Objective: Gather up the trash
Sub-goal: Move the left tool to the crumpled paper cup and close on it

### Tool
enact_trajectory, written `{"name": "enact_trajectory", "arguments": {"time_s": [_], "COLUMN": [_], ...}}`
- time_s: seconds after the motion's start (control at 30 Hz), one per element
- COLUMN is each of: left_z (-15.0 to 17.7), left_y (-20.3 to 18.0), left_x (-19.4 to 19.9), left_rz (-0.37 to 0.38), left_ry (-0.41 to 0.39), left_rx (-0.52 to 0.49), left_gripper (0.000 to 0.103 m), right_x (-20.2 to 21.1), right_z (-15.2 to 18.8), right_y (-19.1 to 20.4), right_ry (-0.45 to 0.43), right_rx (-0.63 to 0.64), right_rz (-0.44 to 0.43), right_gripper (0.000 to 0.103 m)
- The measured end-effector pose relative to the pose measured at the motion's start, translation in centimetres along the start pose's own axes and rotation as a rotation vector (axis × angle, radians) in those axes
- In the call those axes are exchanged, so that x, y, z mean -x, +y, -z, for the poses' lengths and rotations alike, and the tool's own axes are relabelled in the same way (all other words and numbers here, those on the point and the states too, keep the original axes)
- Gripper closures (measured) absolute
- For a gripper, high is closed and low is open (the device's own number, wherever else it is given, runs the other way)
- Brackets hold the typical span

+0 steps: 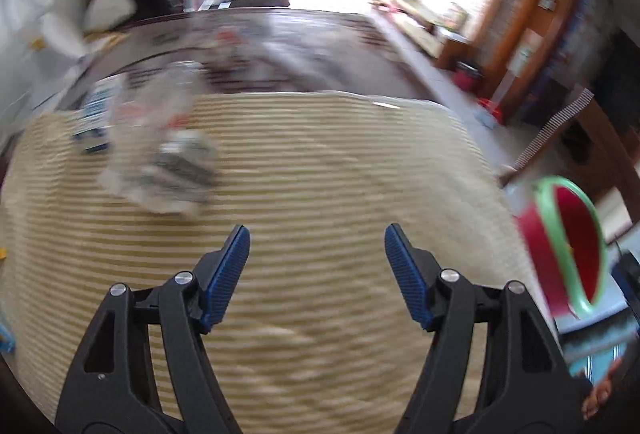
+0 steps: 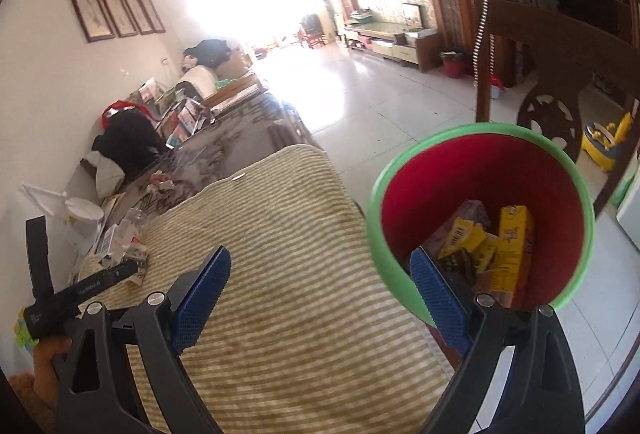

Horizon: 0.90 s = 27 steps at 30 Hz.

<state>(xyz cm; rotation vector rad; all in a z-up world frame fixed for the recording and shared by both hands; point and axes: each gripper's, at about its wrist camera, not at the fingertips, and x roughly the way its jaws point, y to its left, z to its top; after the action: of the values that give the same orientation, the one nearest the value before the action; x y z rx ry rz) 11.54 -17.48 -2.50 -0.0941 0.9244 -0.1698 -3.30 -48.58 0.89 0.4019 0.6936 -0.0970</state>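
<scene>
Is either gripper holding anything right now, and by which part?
The left gripper is open and empty. The right gripper straddles the green rim of the red bin, one finger inside; whether it clamps the rim cannot be told.

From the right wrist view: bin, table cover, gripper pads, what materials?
Bin: looks like smooth moulded plastic, red wall with a green rim and a slight sheen. Table cover: woven or quilted fabric, matte, striped beige and olive, soft rounded edge. Right gripper pads: blue, fine ribbed texture, probably rubber.
</scene>
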Motion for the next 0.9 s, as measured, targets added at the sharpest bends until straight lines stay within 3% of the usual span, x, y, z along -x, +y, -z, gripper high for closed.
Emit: {"name": "enact_trajectory", "arguments": {"time_s": [0.1, 0.23, 0.33, 0.47, 0.57, 0.73, 0.9], "left_z": [-1.8, -3.2, -3.7, -4.0, -3.8, -3.9, -2.4], "left_y": [4.9, 8.5, 9.9, 9.4, 9.5, 9.7, 10.3], "left_x": [-1.3, -3.9, -6.2, -8.6, -9.5, -8.7, -4.8], "left_rz": [-0.105, -0.170, -0.154, -0.155, -0.138, -0.115, -0.067], "left_ry": [-0.003, 0.043, 0.106, 0.145, 0.167, 0.117, 0.063], "left_rx": [0.073, 0.119, 0.137, 0.101, 0.136, 0.145, 0.183], "left_gripper": [0.035, 0.034, 0.034, 0.034, 0.036, 0.058, 0.060], "right_x": [-1.2, -2.3, -2.7, -3.0, -3.2, -3.5, -3.8], "right_z": [0.0, 0.0, 0.0, 0.0, 0.3, 0.6, 0.8], "right_y": [1.3, 1.8, 1.7, 1.8, 2.2, 3.1, 3.5], "right_ry": [0.012, 0.029, 0.029, 0.038, 0.044, 0.052, 0.063], "right_rx": [0.018, 0.026, 0.026, 0.026, 0.046, 0.083, 0.106], "right_rz": [-0.018, -0.022, -0.020, -0.014, -0.012, -0.003, 0.014], "right_gripper": [0.015, 0.015, 0.015, 0.015, 0.015, 0.015, 0.015]}}
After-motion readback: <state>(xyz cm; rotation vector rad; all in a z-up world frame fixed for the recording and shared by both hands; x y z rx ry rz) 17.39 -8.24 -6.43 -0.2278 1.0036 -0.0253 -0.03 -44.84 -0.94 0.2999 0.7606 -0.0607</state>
